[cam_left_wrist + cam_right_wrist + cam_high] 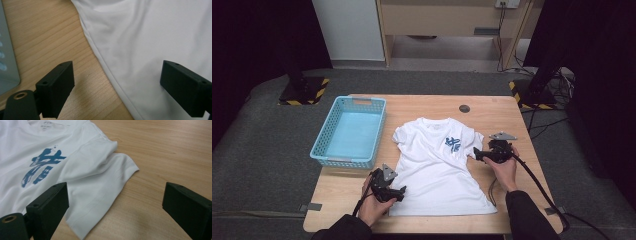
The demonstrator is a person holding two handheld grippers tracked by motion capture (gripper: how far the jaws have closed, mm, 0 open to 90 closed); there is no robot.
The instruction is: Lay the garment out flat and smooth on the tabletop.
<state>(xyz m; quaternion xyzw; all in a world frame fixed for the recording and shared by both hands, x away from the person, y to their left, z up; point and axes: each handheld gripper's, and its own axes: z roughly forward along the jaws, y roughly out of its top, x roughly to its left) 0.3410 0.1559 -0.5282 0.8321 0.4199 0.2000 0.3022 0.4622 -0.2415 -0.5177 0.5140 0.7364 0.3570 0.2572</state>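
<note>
White short-sleeved cotton T-shirt with a blue chest print [439,162] is lying flat, face up, mid-table, collar toward the far edge, hem toward the near edge; its long axis is running far to near. Right gripper [477,156] is sitting just beside the right sleeve [100,195], jaws wide apart, nothing between them. Left gripper [401,192] is straddling the shirt's left side seam near the hem corner, jaws apart, unclamped. Right gripper view is showing the sleeve folded over itself; high view is showing the light blue plastic basket [328,150] toward the far left corner of the wooden table [512,125].
</note>
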